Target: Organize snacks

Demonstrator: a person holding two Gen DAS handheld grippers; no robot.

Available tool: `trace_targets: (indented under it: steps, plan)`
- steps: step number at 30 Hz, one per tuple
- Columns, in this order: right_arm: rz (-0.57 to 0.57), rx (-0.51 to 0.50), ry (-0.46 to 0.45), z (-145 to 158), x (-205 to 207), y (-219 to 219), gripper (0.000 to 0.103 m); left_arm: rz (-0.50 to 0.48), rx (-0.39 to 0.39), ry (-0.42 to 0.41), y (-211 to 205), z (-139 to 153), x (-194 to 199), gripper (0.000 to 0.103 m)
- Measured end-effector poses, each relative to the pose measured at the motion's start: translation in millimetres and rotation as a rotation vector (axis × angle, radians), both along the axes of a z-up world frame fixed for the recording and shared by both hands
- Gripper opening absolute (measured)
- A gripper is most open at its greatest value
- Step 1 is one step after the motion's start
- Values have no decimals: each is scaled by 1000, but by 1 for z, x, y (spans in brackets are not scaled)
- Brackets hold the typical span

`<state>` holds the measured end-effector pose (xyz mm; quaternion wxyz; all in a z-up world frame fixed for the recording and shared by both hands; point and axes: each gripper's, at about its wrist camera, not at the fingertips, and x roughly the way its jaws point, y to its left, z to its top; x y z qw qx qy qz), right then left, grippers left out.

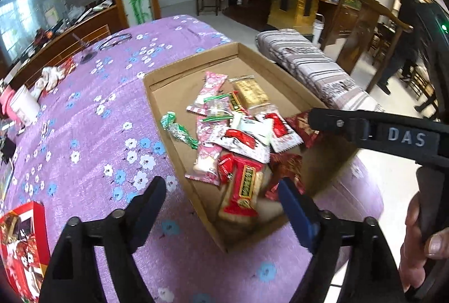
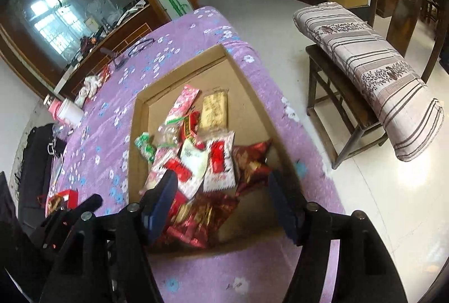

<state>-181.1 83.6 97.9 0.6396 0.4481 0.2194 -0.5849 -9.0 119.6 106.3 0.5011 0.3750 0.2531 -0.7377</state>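
A shallow cardboard box (image 1: 179, 70) sat on the tabletop (image 1: 92, 134), which was covered by a purple flowered cloth, and the snacks (image 1: 238, 131) lay heaped loosely inside it: pink packets, red-and-white packets, a green twisted wrapper, a tan bar in clear film and dark red foil bags. The left gripper (image 1: 224, 202) hung above the near end of the box with its jaws spread wide and nothing between them; below the gap a red-wrapped biscuit pack (image 1: 241, 190) lay blurred in the box. The right gripper (image 2: 224, 190) also stood open and empty over the near part of the heap, with dark red foil bags (image 2: 252, 159) beneath it. Only the left wrist view showed the right gripper from the side, a black arm reaching in over the box's right edge, along with the hand (image 1: 421, 252) holding its handle at the lower right. That view also showed a red gift box (image 1: 22, 244) at the tabletop's near left corner more fully, and people far back in the room. The right wrist view alone showed the whole wooden bench (image 2: 336, 112) beside the tabletop, with a striped folded quilt (image 2: 373, 72) on it, and a black bag (image 2: 36, 157) at the tabletop's left end.
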Motion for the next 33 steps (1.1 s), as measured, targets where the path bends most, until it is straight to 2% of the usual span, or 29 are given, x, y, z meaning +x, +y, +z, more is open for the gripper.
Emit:
trace_targets:
  steps: [1,5,7,11,16,19,23,28,33]
  plan:
    - [-5,-6,8,3,1,3,67,-18,-6,4,2,3,1,88]
    - [-63,-82,67,22,13,36,82,-105,-33,20,12,18,11,93]
    - [-95,-96,82,25,19,49,83,-128,-35,18,18,23,22,100]
    - [-164,-79,85,28,36,71,83,-130,-60,26,28,36,53,101]
    - [-197,-119,134,43,61,103,83,-148,-32,58,29,45,77,102]
    - [-243,-131,149,50,67,120,87,-198,-33,18,38,52,78,101]
    - [-299,-135,157,53,77,141,88,-262,-59,3,58,60,83,101]
    - [-331,-136,170,49,92,162,88,-271,-77,-31,69,58,92,101]
    - [-327,-105,191,48,94,159,88,-249,-113,-78,71,51,91,101]
